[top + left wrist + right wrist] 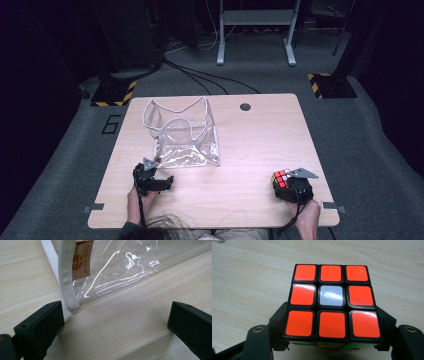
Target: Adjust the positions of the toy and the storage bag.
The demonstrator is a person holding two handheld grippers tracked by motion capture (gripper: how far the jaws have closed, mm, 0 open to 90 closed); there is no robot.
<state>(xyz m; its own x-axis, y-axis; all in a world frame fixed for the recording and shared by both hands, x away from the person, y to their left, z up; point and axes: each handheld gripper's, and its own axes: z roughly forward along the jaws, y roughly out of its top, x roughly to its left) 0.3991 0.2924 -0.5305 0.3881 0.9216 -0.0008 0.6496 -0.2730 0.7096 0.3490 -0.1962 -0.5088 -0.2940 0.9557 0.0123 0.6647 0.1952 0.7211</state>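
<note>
- High view: wooden table (250,150), clear plastic bag (182,135) standing open at left-centre, mouth up, nothing visible inside. Left gripper (155,182) rests on the table just in front of the bag's near-left corner. Right gripper (287,186) at the near-right edge, puzzle cube (281,179) at its tip, well apart from the bag.
- Left gripper view: jaws wide apart, nothing between them, bare wood below. Bag's near corner with white fabric trim (66,277) and a tan label (82,260) sits just ahead, not touched.
- Right gripper view: jaws flank the cube (331,302) on both sides, pads against it, looks gripped. Top face orange with a white centre. Cube low over or on the table, cannot tell which.
- Progress, my read: cube grasped; lifting, carrying to the bag and dropping it in all remain. Left gripper likely needs to hold the bag first.
</note>
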